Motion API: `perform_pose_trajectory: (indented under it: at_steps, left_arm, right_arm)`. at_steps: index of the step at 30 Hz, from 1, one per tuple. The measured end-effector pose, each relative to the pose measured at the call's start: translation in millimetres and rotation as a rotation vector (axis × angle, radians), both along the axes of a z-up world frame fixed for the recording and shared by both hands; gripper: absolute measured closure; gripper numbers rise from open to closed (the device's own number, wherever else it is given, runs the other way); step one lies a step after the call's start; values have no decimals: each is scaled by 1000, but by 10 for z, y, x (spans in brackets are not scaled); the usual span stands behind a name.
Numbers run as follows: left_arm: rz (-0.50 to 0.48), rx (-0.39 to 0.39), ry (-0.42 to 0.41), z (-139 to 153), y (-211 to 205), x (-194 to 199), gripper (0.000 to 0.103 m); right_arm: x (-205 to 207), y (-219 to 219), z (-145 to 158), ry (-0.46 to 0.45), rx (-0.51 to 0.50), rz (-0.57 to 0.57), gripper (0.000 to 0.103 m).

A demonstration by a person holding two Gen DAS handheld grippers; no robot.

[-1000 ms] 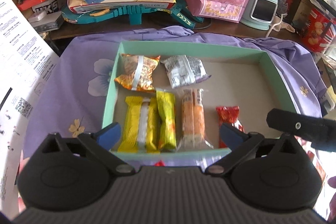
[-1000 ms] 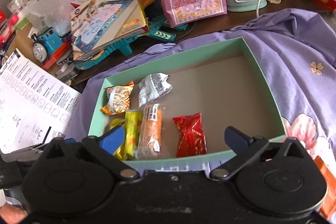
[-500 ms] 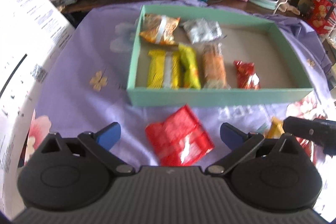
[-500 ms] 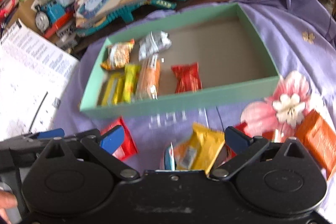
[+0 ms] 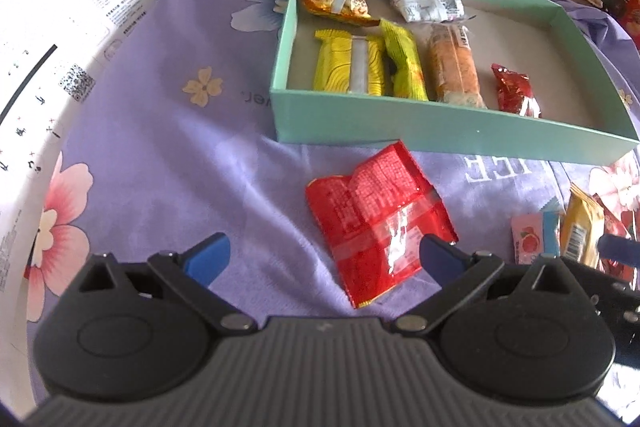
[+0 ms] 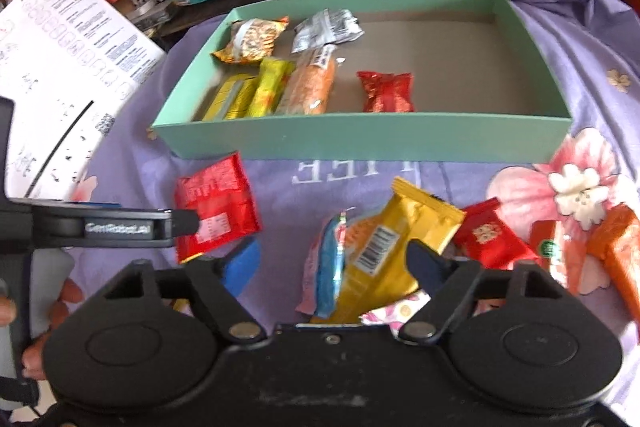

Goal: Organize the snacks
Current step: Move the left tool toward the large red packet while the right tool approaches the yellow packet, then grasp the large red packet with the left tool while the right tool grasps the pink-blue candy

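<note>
Hovering: left gripper (image 5: 322,257) spread wide over red packet (image 5: 380,223) near box (image 5: 440,131) front wall; right gripper (image 6: 334,265) released above yellow packet (image 6: 384,251), right half of box bare

Six snack packets sit in the left half of the box (image 6: 360,139), which rests on the cloth (image 5: 160,167). Before its front wall lies a flat packet (image 5: 380,223); more snacks (image 6: 384,251) are heaped to its right.
</note>
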State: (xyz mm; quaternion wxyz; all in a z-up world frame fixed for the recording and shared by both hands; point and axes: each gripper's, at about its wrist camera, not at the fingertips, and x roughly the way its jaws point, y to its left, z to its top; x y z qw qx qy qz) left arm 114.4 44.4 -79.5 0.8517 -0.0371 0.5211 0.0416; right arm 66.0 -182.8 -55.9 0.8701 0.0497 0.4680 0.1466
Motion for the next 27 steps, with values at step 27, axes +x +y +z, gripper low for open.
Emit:
perform_pose_trajectory:
  at_steps: [27]
  left_arm:
    - [64, 12, 24, -232, 241, 163, 0]
  right_arm:
    - [192, 426, -322, 25, -41, 117, 60]
